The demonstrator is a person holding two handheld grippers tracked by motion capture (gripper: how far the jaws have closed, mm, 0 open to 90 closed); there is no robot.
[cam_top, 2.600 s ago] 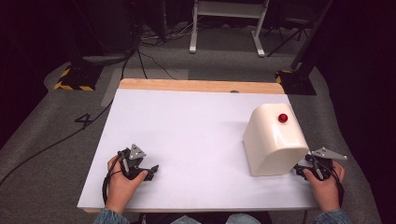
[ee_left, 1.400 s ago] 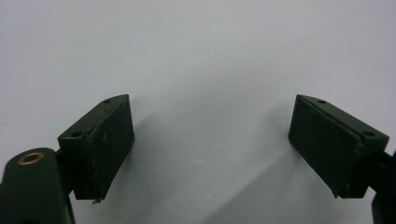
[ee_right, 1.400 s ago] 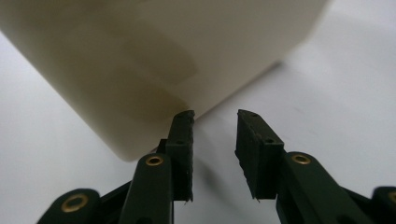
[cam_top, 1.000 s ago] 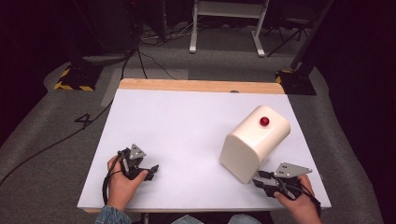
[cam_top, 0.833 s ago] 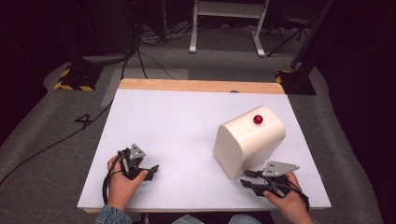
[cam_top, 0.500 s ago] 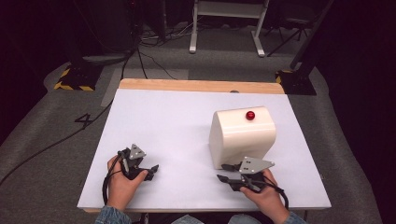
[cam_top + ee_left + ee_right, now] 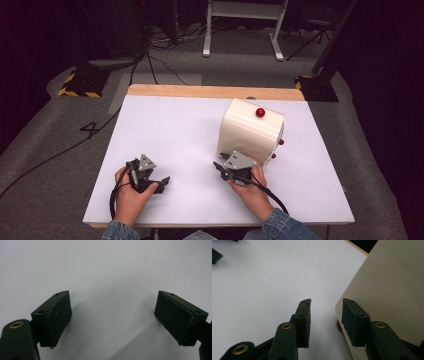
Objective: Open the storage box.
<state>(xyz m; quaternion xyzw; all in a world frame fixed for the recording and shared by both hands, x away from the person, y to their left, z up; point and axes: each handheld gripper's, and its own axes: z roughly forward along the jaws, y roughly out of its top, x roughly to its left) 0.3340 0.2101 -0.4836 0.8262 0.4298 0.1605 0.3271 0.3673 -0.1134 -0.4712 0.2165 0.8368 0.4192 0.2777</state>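
One cream box-shaped appliance [image 7: 251, 131] with three red knobs, set upright on table [image 7: 175, 130], long axis angled away rightward, two hand-held grippers: left hand-held gripper [image 7: 159, 183] held wide apart, right hand-held gripper [image 7: 220, 167] part-closed, just narrowed, nothing clamped.

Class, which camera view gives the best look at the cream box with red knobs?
The high view: it shows the whole cream box on the white table, red knobs included. The right gripper view catches one close-up corner beside the right gripper. The left gripper view adds nothing.
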